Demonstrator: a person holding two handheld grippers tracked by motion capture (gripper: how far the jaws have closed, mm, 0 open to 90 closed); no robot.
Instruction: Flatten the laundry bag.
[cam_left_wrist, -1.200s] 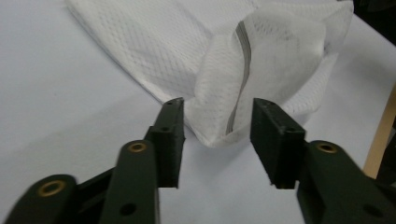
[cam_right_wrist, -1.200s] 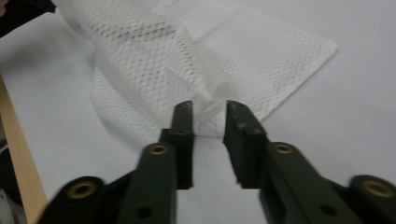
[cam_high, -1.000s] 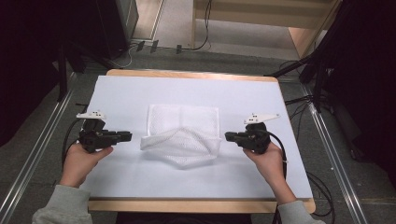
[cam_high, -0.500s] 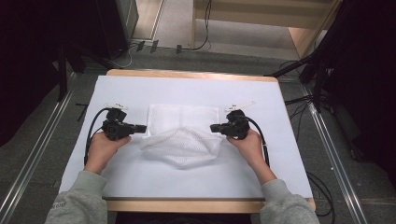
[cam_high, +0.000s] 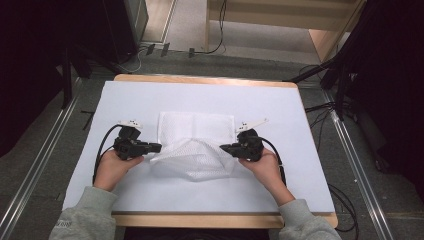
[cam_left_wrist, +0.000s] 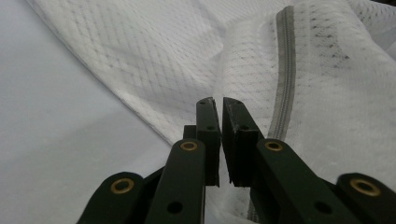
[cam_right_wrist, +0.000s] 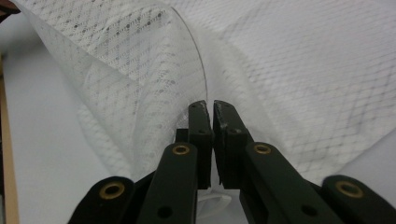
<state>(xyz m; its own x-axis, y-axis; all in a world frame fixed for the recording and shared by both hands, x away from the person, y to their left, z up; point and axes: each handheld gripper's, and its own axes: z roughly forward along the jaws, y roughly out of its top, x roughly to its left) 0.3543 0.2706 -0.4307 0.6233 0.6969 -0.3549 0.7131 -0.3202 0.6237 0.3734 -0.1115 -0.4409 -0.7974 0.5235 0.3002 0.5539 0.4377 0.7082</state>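
A white mesh cloth (cam_high: 196, 145) lies in the middle of the white table cover (cam_high: 200, 95), its near half raised and bulging. My left gripper (cam_high: 159, 147) pinches the cloth's left edge. In the left gripper view the jaws (cam_left_wrist: 218, 101) stand a hair apart with the mesh (cam_left_wrist: 154, 51) caught between them beside a grey seam (cam_left_wrist: 285, 70); they have just been opening slightly. My right gripper (cam_high: 223, 148) is shut on the right edge. In the right gripper view a mesh (cam_right_wrist: 303, 70) fold rises from its tips (cam_right_wrist: 209, 103).
The table's wooden rim (cam_high: 200, 79) borders the cover. Metal rails (cam_high: 40, 165) run along the floor on both sides. Cables (cam_high: 320, 107) and dark stands crowd the far right, and a wooden unit (cam_high: 325, 40) stands behind.
Both hands have come in toward each other at the cloth's sides, then drawn back toward the person. The near part of the cloth now stands higher and fuller between them.
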